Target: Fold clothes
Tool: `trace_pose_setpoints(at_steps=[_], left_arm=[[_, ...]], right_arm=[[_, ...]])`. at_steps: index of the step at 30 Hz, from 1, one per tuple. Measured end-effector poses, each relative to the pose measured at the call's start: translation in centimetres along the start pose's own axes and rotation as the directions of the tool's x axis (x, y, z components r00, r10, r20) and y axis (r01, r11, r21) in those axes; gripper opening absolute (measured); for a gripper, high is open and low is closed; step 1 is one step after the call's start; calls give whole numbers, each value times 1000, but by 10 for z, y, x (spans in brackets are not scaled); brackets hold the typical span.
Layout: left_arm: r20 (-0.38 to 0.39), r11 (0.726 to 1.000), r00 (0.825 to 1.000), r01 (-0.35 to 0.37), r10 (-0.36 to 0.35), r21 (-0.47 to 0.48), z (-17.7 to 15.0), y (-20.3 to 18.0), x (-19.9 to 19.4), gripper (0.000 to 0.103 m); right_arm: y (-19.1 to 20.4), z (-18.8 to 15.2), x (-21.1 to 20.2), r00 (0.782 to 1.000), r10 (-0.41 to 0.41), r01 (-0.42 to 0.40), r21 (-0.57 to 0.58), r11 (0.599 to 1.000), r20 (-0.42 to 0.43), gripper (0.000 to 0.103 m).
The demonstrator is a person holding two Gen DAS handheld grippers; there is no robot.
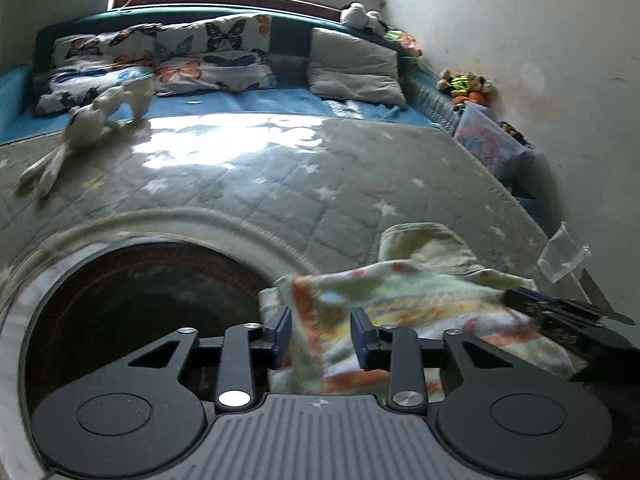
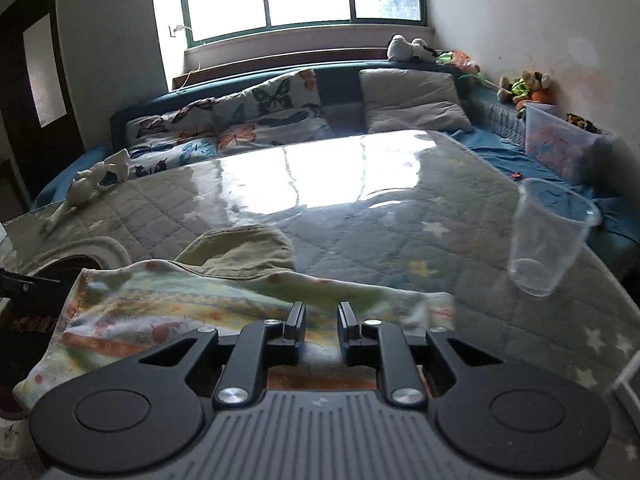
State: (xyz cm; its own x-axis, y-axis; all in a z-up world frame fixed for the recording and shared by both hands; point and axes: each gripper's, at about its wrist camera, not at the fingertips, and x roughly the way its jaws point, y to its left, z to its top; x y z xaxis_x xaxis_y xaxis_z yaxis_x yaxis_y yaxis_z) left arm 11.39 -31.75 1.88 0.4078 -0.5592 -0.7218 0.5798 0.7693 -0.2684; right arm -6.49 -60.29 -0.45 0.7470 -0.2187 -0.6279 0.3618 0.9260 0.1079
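Patterned cloth [image 1: 420,300]: near edge lying hidden under both released claws, left claw [image 1: 320,338], right claw [image 2: 322,326]; clear cup [image 2: 548,240] showing whole only in right view.

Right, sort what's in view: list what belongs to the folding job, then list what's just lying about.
Folding job:
- patterned cloth
- olive garment under it
- left gripper, jaws apart around the cloth's edge
- right gripper, jaws apart above the cloth

Lying about:
- clear plastic cup
- white plush toy
- butterfly pillows
- grey pillow
- plastic bin
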Motion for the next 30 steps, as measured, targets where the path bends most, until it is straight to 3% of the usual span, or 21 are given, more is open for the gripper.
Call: trace_pose_setpoints(at_steps=[12, 16, 23, 30], left_arm=[[-35, 996, 998, 60, -58, 59, 16, -24, 38, 32], [-51, 997, 997, 53, -50, 59, 13, -24, 46, 32], [-54, 997, 998, 38, -35, 61, 9, -24, 48, 32], [-43, 996, 999, 23, -19, 81, 2, -27, 37, 32]], right_arm=[[5, 9, 29, 1000, 3, -3, 24, 1000, -9, 19], [9, 10, 15, 1000, 12, -12, 13, 1000, 19, 20], [35, 3, 0, 993, 121, -121, -44, 992, -16, 24], [48, -15, -20, 992, 126, -127, -90, 988, -22, 25]])
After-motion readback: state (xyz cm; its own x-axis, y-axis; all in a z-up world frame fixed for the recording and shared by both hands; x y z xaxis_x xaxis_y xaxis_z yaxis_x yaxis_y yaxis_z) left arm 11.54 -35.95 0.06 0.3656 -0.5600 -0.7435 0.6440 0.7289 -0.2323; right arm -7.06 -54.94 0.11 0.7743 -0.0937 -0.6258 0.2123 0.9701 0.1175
